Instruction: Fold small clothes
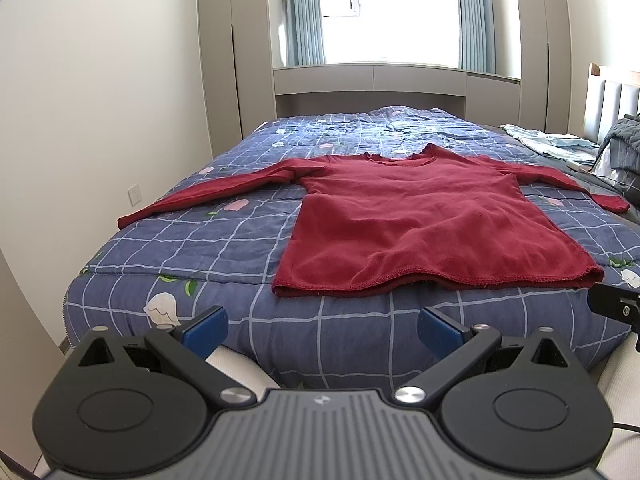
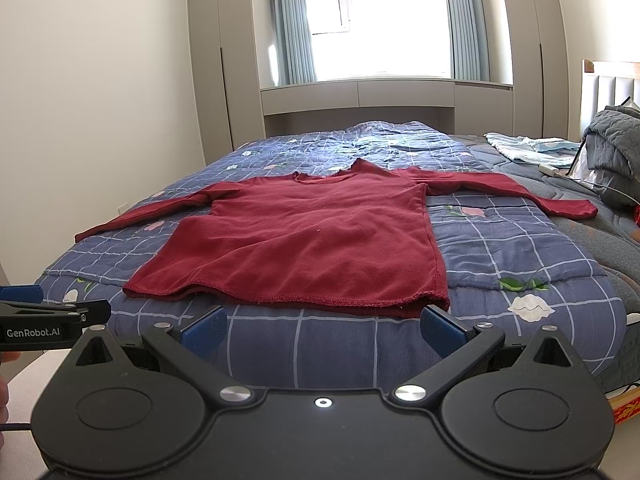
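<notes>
Bed [image 1: 192, 248] under a blue checked quilt, filling the room ahead, headboard off to the right. Red long-sleeved top [image 1: 420, 220] spread flat and face-up on the quilt, unfolded, hem toward the foot edge and neckline toward the window, so the long axis of the body running straight away from both tools; sleeves [image 1: 208, 192] stretched out to either side, crosswise to that axis. Left hand-held gripper [image 1: 322, 328] hanging short of the foot of the bed, blue pads spread wide, nothing between them; hem just ahead and slightly to the right, the left hem corner [image 1: 280, 286] nearest. Right hand-held gripper [image 2: 322, 328] likewise spread and empty, level with the other, the right hem corner [image 2: 438, 304] sitting just above its right pad. Each tool thus paired with its own side: left nearer the left hem corner and left sleeve, right nearer the right ones. Probably the very start of the fold, with a forward reach onto the near hem or outward to a sleeve as the likely opening.
</notes>
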### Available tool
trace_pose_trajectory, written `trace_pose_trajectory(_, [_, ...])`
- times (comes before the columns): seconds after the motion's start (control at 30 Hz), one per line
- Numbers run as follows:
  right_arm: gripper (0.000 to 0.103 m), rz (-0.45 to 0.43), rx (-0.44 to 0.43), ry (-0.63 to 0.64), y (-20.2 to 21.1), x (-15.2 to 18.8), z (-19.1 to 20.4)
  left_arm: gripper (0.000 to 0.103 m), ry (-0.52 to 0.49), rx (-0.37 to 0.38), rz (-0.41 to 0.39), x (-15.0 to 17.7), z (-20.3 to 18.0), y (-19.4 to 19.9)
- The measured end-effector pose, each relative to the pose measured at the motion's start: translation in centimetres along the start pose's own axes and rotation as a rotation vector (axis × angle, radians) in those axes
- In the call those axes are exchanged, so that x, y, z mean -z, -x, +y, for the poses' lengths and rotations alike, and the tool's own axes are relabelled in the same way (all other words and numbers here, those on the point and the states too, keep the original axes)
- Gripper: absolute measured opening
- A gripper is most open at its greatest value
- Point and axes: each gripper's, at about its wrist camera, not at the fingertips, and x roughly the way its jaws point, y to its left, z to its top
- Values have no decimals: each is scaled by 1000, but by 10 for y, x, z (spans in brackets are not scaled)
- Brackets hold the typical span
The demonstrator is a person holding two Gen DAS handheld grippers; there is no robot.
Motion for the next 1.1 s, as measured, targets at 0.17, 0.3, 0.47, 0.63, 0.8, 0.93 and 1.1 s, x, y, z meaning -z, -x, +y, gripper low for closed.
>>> trace_pose_trajectory(0.17, [103,0,0,1,0,0,0,103,0,1,1,0,0,0])
trace_pose_trajectory(0.3, [103,1,0,0,0,0,0,103,-1,2,3,7,-2,-5])
trace_pose_trajectory(0.47, [103,2,0,1,1,-1,-1,103,-1,6,10,11,-5,-5])
trace_pose_trajectory(0.63, [103,38,9,1,-5,-3,0,103,-2,17,34,4,-2,-7])
trace_pose_trajectory(0.8, [103,114,34,-9,-20,-7,-2,103,-18,52,98,-2,-5,-22])
trace_pose_trajectory(0.93, [103,148,33,-45,-28,-11,-12,103,-47,38,122,-9,-12,-35])
trace_pose_trajectory(1.1, [103,192,30,-51,-43,-19,-17,103,-55,28,179,-14,-17,-54])
